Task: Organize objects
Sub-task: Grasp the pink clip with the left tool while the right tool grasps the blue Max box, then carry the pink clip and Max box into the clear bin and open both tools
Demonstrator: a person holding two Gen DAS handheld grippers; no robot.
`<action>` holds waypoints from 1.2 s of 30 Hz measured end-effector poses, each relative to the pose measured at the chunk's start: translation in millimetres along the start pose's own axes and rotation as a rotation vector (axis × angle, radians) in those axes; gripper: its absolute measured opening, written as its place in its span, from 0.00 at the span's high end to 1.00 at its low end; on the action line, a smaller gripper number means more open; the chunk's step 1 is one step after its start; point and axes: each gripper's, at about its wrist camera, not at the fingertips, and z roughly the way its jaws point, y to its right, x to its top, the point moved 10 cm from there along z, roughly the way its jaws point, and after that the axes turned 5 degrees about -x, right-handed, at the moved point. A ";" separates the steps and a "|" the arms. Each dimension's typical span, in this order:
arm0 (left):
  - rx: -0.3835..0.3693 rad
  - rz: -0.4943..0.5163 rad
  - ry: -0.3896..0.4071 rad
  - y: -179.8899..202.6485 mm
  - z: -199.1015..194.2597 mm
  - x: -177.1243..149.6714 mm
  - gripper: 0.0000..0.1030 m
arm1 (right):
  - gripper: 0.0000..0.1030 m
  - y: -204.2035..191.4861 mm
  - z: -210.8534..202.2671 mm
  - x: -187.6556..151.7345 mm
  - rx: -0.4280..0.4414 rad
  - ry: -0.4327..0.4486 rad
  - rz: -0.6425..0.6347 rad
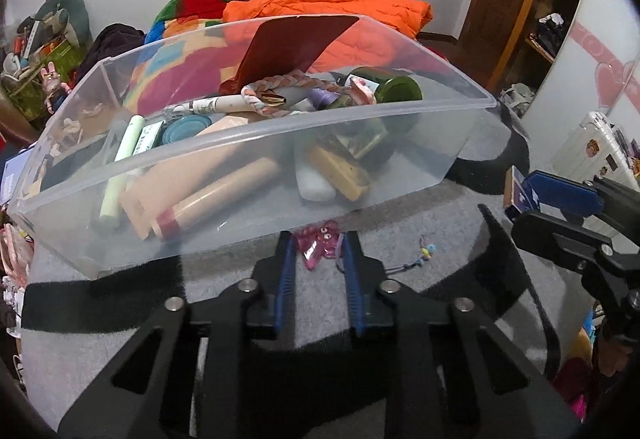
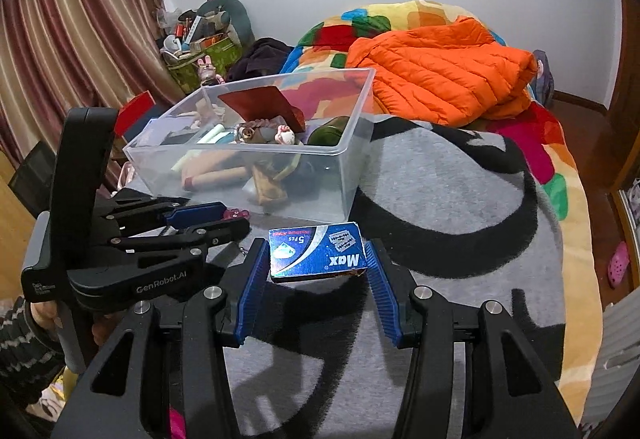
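You are holding a small blue box (image 2: 317, 252) clamped between the blue pads of your right gripper (image 2: 316, 259), gripped by its two short ends and lifted above the grey and black blanket (image 2: 440, 199). Its top is reading, upside down toward you, "Max" in white letters beside a drawing of a razor blade, with "5 pcs" and a red strip of print too small to make out. Your left gripper (image 1: 319, 251) is pointing down at the blanket just in front of the clear plastic bin (image 1: 256, 143), its jaws drawn in narrowly around a pink charm (image 1: 318, 245); whether the pads are actually pressing it you cannot tell. From the right wrist view, the left tool's body is showing the white marking "GenRobot.AI". The bin is sitting on the blanket, holding tubes, a dark green bottle (image 1: 390, 89), a braided band and a dark red card; their labels are unreadable.
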 end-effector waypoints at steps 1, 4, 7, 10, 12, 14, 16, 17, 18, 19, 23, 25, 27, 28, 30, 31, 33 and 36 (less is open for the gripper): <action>-0.009 -0.006 0.000 0.0 -1.1 -1.0 0.77 | 0.56 -0.3 -0.3 -0.1 0.001 0.001 0.000; -0.033 -0.009 0.009 1.7 -7.0 -4.2 0.78 | 0.56 -0.9 0.1 0.4 -0.001 -0.001 -0.001; -0.036 0.008 0.034 3.5 -16.6 -8.5 0.78 | 0.56 -1.8 0.1 0.8 0.002 -0.001 0.000; -0.030 0.015 0.071 5.0 -30.8 -10.9 0.78 | 0.56 -3.5 0.4 2.5 0.001 0.000 -0.003; -0.016 0.023 0.103 3.9 -44.0 -9.2 0.78 | 0.56 -6.1 0.0 4.7 -0.001 0.003 -0.005; -0.007 0.027 0.137 2.8 -56.4 -5.7 0.78 | 0.56 -9.1 -1.2 8.1 0.004 0.009 -0.006; -0.007 0.026 0.173 0.7 -70.4 0.1 0.78 | 0.56 -12.2 -3.0 12.7 0.004 0.020 -0.008; -0.006 0.023 0.187 -1.1 -76.3 3.5 0.78 | 0.56 -13.9 -3.8 15.2 0.006 0.024 -0.008; -0.004 0.019 0.204 -3.5 -83.1 7.4 0.78 | 0.56 -15.6 -5.2 18.7 0.009 0.031 -0.006; -0.002 0.018 0.215 -5.0 -87.7 10.4 0.78 | 0.56 -16.6 -5.9 21.1 0.010 0.036 -0.005; 0.016 0.004 0.266 -14.1 -107.0 23.9 0.78 | 0.56 -22.5 -10.2 35.8 0.016 0.062 -0.003; 0.025 -0.004 0.292 -20.8 -117.1 30.4 0.78 | 0.56 -25.4 -12.7 44.1 0.017 0.079 -0.005; 0.034 -0.013 0.318 -26.2 -126.0 38.2 0.78 | 0.56 -28.2 -15.2 53.6 0.021 0.097 -0.005; 0.037 -0.016 0.328 -28.5 -129.8 42.6 0.78 | 0.56 -29.3 -16.4 58.5 0.021 0.107 -0.004; 0.046 -0.024 0.356 -33.6 -139.0 52.3 0.78 | 0.56 -32.1 -19.2 68.4 0.026 0.128 -0.002; 0.049 -0.026 0.367 -35.7 -143.2 56.1 0.78 | 0.56 -33.6 -20.7 73.1 0.027 0.140 0.000; 0.058 -0.031 0.392 -40.2 -150.4 65.7 0.78 | 0.56 -36.2 -21.9 83.5 0.029 0.156 0.002; 0.058 -0.044 0.418 -47.7 -157.4 80.2 0.78 | 0.56 -40.3 -19.2 94.1 0.034 0.163 -0.001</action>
